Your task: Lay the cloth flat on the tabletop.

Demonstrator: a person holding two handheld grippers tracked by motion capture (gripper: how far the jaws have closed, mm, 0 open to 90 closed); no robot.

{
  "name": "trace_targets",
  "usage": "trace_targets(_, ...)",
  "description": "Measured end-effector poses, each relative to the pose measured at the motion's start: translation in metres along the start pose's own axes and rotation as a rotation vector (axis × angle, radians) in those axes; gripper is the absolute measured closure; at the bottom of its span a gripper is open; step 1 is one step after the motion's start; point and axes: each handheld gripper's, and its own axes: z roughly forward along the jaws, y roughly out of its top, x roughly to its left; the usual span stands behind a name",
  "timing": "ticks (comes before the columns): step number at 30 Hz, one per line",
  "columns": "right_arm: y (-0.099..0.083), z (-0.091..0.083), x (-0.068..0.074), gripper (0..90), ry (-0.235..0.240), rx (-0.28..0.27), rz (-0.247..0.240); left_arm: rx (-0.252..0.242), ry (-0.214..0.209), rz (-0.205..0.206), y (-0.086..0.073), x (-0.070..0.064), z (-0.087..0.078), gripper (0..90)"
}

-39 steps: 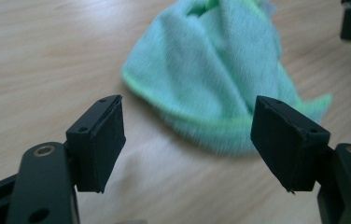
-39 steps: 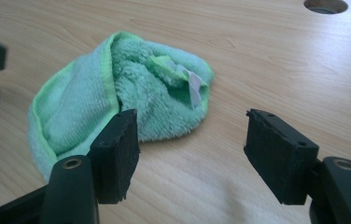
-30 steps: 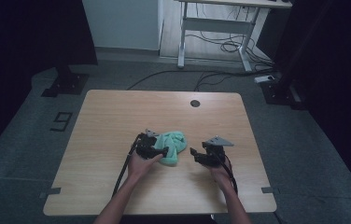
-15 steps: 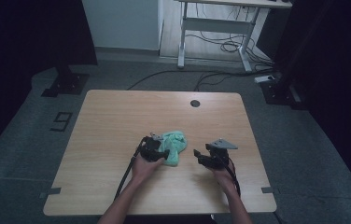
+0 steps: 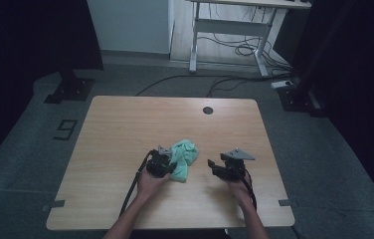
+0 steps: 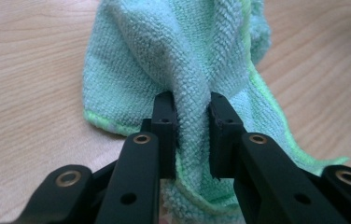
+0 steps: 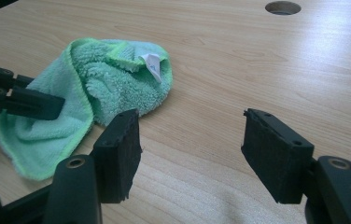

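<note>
Cloth [image 5: 182,158] on table [image 5: 125,129], between left tool [image 5: 167,167] and right tool [image 5: 214,167].

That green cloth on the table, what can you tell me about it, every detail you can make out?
The green cloth is a mint microfibre towel with a looped, fluffy pile and a brighter green stitched hem. A small white tag sits at one edge. It lies crumpled and partly folded over itself on the wooden table, near the front middle. The left gripper pinches a raised fold of it between its jaws; the right gripper stands open beside it, not touching.
</note>
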Motion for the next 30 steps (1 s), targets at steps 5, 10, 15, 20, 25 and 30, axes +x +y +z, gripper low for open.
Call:
trace_targets(5,0.0,-0.001,0.002,36.7,0.005,-0.002,-0.001,-0.001,-0.034,0.026,-0.008,-0.005,-0.009,77.1)
trace_targets(10,0.001,-0.001,0.006,36.7,0.018,-0.002,-0.01,-0.005,-0.06,0.052,-0.019,-0.011,-0.021,77.0)
trace_targets(15,0.002,0.002,0.015,36.5,0.052,0.005,-0.024,-0.011,-0.068,0.078,-0.03,-0.016,-0.03,76.9)
trace_targets(20,0.0,0.009,0.026,35.6,0.092,0.023,-0.041,-0.01,-0.073,0.08,-0.034,-0.016,-0.034,76.6)
trace_targets(25,-0.005,0.023,0.039,34.3,0.156,0.079,-0.057,-0.01,-0.075,0.08,-0.034,-0.015,-0.035,76.6)
trace_targets(30,-0.012,0.037,0.052,34.0,0.178,0.134,-0.092,-0.01,-0.077,0.079,-0.035,-0.015,-0.035,76.6)
